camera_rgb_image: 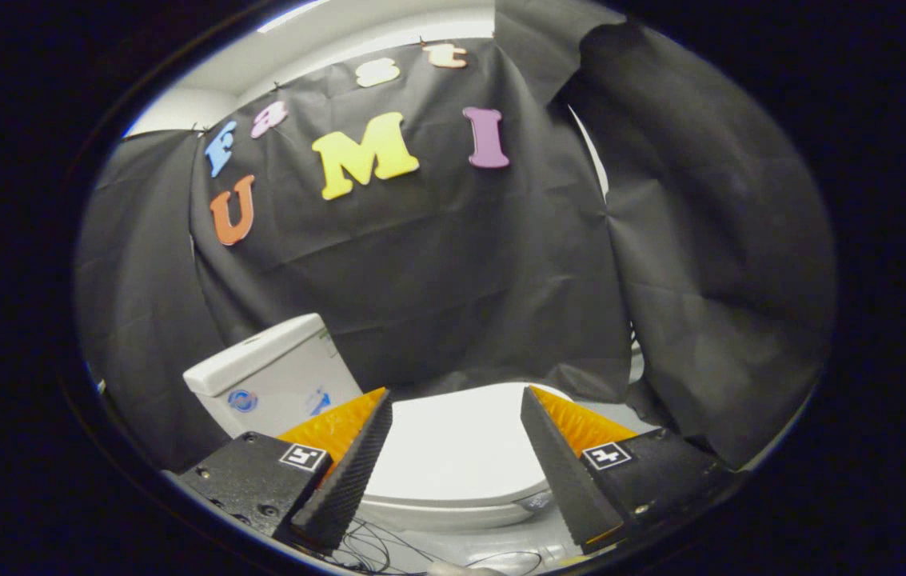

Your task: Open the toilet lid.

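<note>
The gripper (456, 396) has its two fingers spread wide apart, with nothing held between them and no contact with any object. The toilet lid (456, 460) is white, closed flat, and visible in the gap between the fingers, below and just beyond their tips. Both side edges of the lid are hidden behind the fingers; only the front rim and top surface can be made out. The white cistern (269, 372) stands beyond the left finger, tilted in the view, with its lower right corner covered by that finger. Two small blue marks on its front are too small to identify. Thin dark cables (389, 552) lie on the floor below the lid, partly cut off. Black cloth (437, 280) drapes behind the toilet, hiding the wall
</note>
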Tool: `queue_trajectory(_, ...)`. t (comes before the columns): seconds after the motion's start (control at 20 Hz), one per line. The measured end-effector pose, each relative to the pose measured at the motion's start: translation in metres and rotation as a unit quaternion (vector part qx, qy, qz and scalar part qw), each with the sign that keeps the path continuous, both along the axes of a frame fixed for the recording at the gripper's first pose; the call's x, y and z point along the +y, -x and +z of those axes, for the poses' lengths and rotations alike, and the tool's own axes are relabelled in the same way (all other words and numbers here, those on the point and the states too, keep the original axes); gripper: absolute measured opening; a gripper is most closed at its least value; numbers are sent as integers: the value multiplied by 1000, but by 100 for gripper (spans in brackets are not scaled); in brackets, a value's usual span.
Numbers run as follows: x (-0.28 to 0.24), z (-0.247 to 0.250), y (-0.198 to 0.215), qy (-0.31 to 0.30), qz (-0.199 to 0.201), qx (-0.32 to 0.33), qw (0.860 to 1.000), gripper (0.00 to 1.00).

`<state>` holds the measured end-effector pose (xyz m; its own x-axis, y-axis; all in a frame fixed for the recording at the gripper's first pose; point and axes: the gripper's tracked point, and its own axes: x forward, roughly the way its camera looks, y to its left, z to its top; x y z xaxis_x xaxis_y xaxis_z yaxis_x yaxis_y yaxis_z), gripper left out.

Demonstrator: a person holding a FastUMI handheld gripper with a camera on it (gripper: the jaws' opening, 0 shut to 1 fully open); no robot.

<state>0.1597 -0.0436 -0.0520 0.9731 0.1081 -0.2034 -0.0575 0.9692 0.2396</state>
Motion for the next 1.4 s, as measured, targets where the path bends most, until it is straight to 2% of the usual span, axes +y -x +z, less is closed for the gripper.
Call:
queue_trajectory(0.15,-30,-33,-16,-44,-6,31,999,100)
queue_trajectory(0.35,-53,-87,-26,-118,-11,87,989,100)
queue_trajectory(0.7,-46,-167,-25,-202,2,196,959,99)
queue_trajectory(0.8,-41,-180,-24,-241,5,220,945,98)
queue_trajectory(1.15,-41,-214,-24,-292,-10,260,920,87)
queue_trajectory(1.3,-47,-220,-26,-305,-21,265,915,80)
queue_trajectory(1.4,-49,-229,-25,-301,-30,274,913,80)
